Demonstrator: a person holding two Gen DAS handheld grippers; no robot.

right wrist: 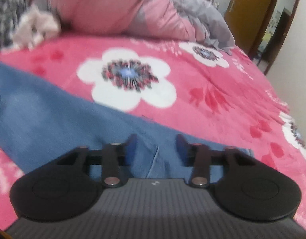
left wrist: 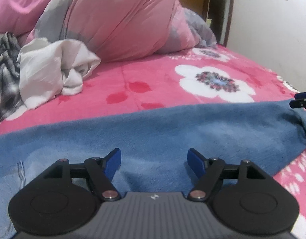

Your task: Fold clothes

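Observation:
A blue fleece garment (left wrist: 172, 127) lies spread flat across the pink flowered bedspread (left wrist: 153, 83). My left gripper (left wrist: 154, 153) hovers over its near part, open, with nothing between the blue pads. At the garment's bunched right end, the right gripper's fingers (left wrist: 302, 96) show at the picture's edge. In the right wrist view, which is blurred, my right gripper (right wrist: 156, 139) stands open just above the blue garment (right wrist: 43, 107), near a seam, and grips nothing.
A crumpled white cloth (left wrist: 51, 69) and a grey plaid garment (left wrist: 5, 63) lie at the back left. A big pink and grey duvet (left wrist: 113, 20) is piled behind. A white wall (left wrist: 272, 29) and a wooden door (right wrist: 250, 6) bound the bed on the right.

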